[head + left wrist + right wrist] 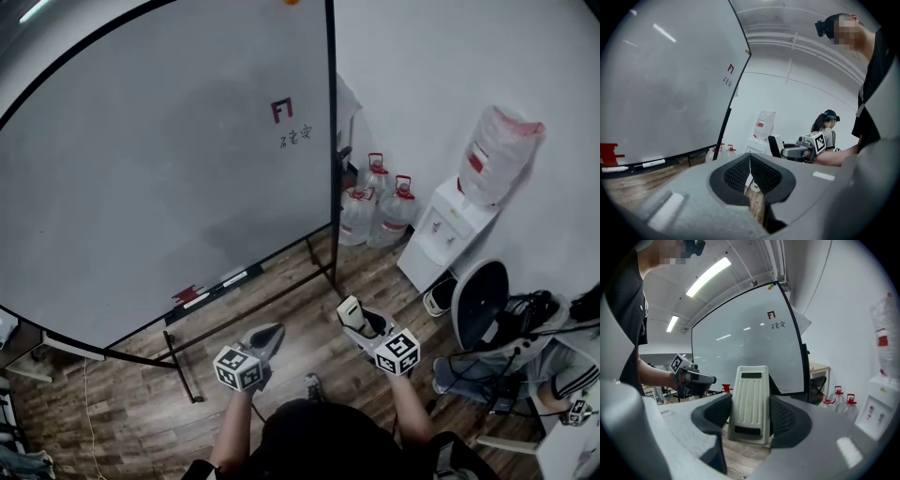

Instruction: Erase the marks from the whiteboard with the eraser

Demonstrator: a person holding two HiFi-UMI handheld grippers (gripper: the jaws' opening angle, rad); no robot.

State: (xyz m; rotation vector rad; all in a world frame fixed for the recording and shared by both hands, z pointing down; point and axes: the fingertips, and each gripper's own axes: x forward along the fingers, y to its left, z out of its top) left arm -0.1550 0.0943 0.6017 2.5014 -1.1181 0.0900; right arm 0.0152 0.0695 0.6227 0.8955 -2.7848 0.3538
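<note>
**Off-white ribbed plastic eraser (749, 390) clamped in the right gripper (750, 405), well apart from the tall black-framed whiteboard (159, 178)**

In the right gripper view the two dark padded jaws press on either long side of the eraser, which stands upright between them at the centre of the frame, its grooved face toward the camera. In the head view the same eraser sits at lower centre, just right of the middle, above the brown wood-plank floor (291, 300) and touching nothing but the jaws.

The left gripper (750, 165) is clenched on nothing; in the left gripper view its textured pads meet along a thin seam at lower centre. In the head view it sits at lower centre, just left of the right gripper, the two level and apart.

The whiteboard fills the upper left of the head view; its marks (286, 124), a red block figure with small dark handwriting beneath, lie at upper centre, near the board's right edge. The rest of the surface is grey-white with faint smudges. A narrow black ledge (246, 278) runs along the bottom edge, carrying a white marker pen (233, 277) and a small red object (187, 294).

At right centre stand clear water jugs with red caps (380, 199); beside them is a white water dispenser (442, 230) with an upturned bottle on top; a seated second person (562, 370) occupies the lower right corner.
</note>
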